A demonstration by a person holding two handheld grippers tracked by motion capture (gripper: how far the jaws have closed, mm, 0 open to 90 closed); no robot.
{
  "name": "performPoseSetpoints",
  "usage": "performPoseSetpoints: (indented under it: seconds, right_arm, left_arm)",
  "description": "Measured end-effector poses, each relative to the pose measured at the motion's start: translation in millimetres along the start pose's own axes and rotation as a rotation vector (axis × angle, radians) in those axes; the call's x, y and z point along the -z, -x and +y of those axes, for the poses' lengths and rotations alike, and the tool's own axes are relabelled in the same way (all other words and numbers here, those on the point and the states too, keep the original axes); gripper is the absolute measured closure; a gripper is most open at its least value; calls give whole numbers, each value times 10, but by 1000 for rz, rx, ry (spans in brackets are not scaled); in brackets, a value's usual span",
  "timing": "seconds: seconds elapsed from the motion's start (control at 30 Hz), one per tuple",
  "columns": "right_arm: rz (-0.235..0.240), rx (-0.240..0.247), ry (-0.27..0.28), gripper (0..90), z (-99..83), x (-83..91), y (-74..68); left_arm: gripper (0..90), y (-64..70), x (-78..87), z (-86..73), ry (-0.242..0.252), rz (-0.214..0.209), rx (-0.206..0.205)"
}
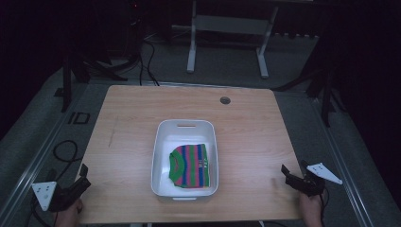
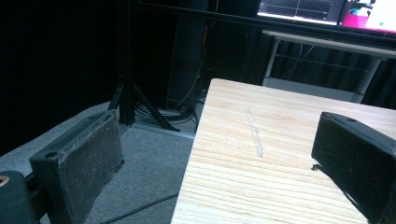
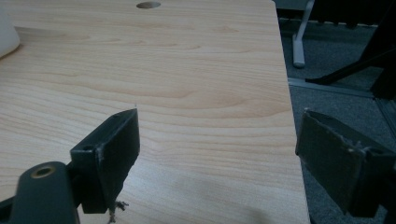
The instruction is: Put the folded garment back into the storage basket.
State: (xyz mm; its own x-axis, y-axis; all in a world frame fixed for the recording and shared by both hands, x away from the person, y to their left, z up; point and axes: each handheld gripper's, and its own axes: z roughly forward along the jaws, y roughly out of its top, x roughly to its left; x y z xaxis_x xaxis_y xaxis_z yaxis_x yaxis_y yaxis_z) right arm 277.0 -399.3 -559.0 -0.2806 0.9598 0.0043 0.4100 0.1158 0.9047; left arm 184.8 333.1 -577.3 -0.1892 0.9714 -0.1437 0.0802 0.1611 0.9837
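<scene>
I held the left gripper (image 1: pixel 81 182) and right gripper (image 1: pixel 292 177) wide apart, empty, at the desk's (image 1: pixel 246 127) 2 near corners. The folded striped sweater (image 1: pixel 190 165) lay in the white bin (image 1: pixel 163 130) at mid-desk; apparently idle, next reach inward.

The folded striped sweater (image 1: pixel 190 166) hides part of the white bin (image 1: pixel 163 137) floor; its small print is too small to read. Both hands are cut by the bottom edge.
</scene>
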Motion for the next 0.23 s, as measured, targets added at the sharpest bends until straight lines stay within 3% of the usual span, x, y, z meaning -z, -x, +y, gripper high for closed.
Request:
performPoseSetpoints:
  seconds: [0.23]
  right_arm:
    - [-3, 18, -29, 137, 9, -24, -21]
  left_arm:
    - [23, 0, 0, 0, 0, -1, -1]
